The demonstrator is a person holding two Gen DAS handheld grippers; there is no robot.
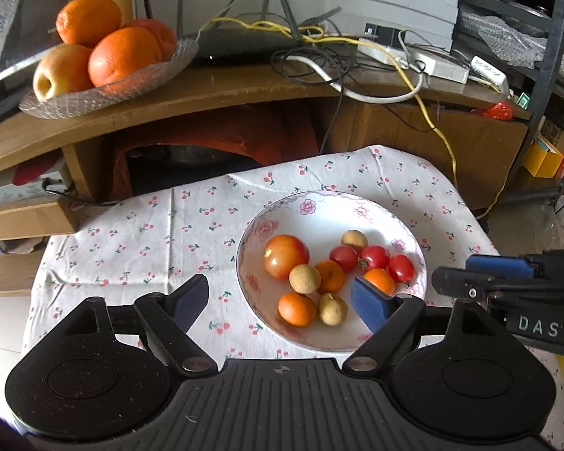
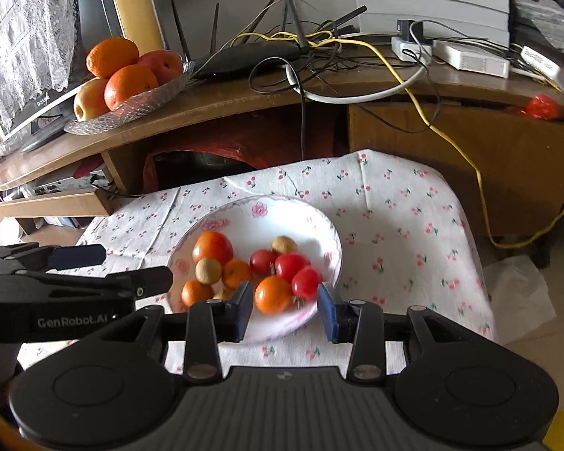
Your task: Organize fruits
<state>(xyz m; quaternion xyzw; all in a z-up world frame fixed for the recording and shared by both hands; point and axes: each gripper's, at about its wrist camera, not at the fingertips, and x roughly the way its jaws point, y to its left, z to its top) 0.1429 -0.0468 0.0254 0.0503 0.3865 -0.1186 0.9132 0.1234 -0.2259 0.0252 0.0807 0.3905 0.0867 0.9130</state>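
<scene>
Cluttered living-room corner, low table under a cherry-print cloth [image 1: 139,233], wooden TV bench behind.

Right gripper [image 2: 285,310] hanging at the near rim of the floral bowl [image 2: 319,225], jaws parted to a medium gap, gripping nothing. Bracketing a small orange [image 2: 272,294] in line of sight, with a cherry tomato [image 2: 306,282] just beside it toward the right pad; contact not apparent, height above the fruit hard to tell. Looking like lining up for a first pick, judging by pose only.

Left gripper [image 1: 280,302] hovering lower-left of the bowl, jaws spread wide, empty. Right pad overlapping the bowl's near side in view, left pad over bare cloth. Not aimed at any one fruit.

Moving outward inside the bowl: large tomato [image 1: 285,255] at the left, three cherry tomatoes clustered right, three small oranges, three tan longans [image 1: 304,279]. All ten pieces mixed together, touching or nearly touching, no grouping by kind.

Seeing nothing laid out on the cloth around the bowl, no second dish on this table.

Further out: glass dish [image 1: 105,90] on the bench holding big oranges [image 1: 124,54] and an apple [image 1: 62,71]; router [image 1: 244,43], tangled cables and white power strips alongside. Whether that dish counts as a destination: cannot tell.

Progress estimate: essentially at the start. Nothing sorted, nothing lifted out. Remaining: every fruit in the bowl, likely picking one piece at a time; target spot for each kind not showing.
</scene>
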